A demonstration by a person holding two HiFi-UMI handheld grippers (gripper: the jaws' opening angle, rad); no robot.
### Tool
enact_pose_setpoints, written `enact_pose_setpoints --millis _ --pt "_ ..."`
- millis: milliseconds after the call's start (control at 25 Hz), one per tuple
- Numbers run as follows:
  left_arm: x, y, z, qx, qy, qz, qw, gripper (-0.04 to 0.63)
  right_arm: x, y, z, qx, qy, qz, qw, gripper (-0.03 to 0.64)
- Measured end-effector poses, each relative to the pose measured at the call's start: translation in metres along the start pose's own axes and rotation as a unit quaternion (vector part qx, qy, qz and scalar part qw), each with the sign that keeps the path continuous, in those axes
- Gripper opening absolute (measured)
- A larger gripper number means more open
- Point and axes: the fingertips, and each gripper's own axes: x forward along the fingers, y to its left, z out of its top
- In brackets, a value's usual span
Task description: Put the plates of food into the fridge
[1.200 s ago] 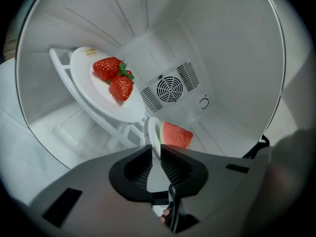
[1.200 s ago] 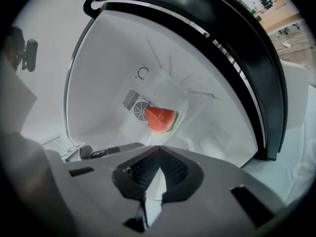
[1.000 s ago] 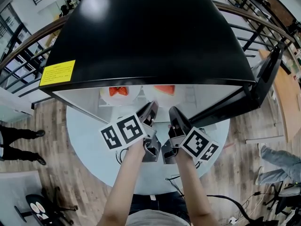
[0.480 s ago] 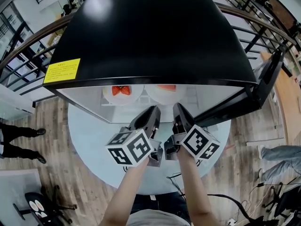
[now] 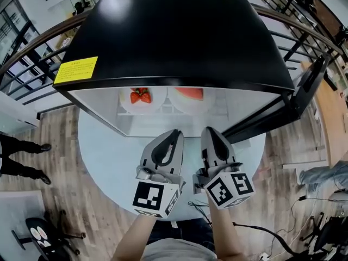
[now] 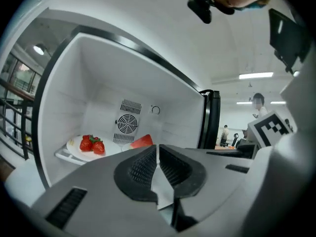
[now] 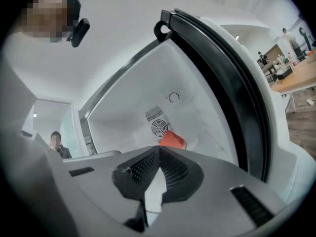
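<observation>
While both claws hover level over the near edge of the round table (image 5: 106, 162), neither holds or touches anything. In its own view the left gripper (image 6: 157, 148) has its jaws just a hair apart: a thin slit runs between the ribbed pads (image 6: 143, 164) with nothing in it, and the jaws have just been closing. The right gripper (image 7: 159, 151), just beside it on the right, has its jaws pressed together at the tips, also empty. The two sit side by side, close but apart, with their marker cubes toward the person.

Both point at the open fridge (image 5: 174, 37), a black box standing on the far part of the table, its door (image 5: 283, 113) swung out to the right. Both plates of food are already inside, side by side on the white shelf. The plate of strawberries (image 5: 140, 98) lies to the left and the plate with a red wedge (image 5: 190, 95) to the right, both well beyond the jaw tips. On the far wall behind them is a round fan grille (image 6: 127, 124). A yellow label (image 5: 75, 69) is stuck on the fridge's top at the left.
</observation>
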Motion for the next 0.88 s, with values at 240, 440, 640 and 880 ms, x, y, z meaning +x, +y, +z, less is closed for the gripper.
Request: enact_pose_setpoints --millis 240,440,640,880 --pt "-0.029 -0.010 0.006 0.011 -0.022 0.025 0.9994 0.008 -0.030 0.004 0.011 -0.035 -0.023 -0.012 0.999 0.014" --pt "-0.046 -0.017 0.012 0.020 -0.032 0.034 0.9987 0.008 -0.045 0.020 0.013 -0.069 -0.027 0.003 0.997 0.014" --pt "-0.062 -0.019 0.022 0.035 -0.052 0.049 0.9968 0.008 -0.050 0.035 0.006 -0.071 -0.023 0.027 0.997 0.014" --pt "-0.076 -0.018 0.031 0.037 -0.064 0.065 0.9951 0.008 -0.055 0.051 0.008 -0.070 -0.027 0.047 0.996 0.014"
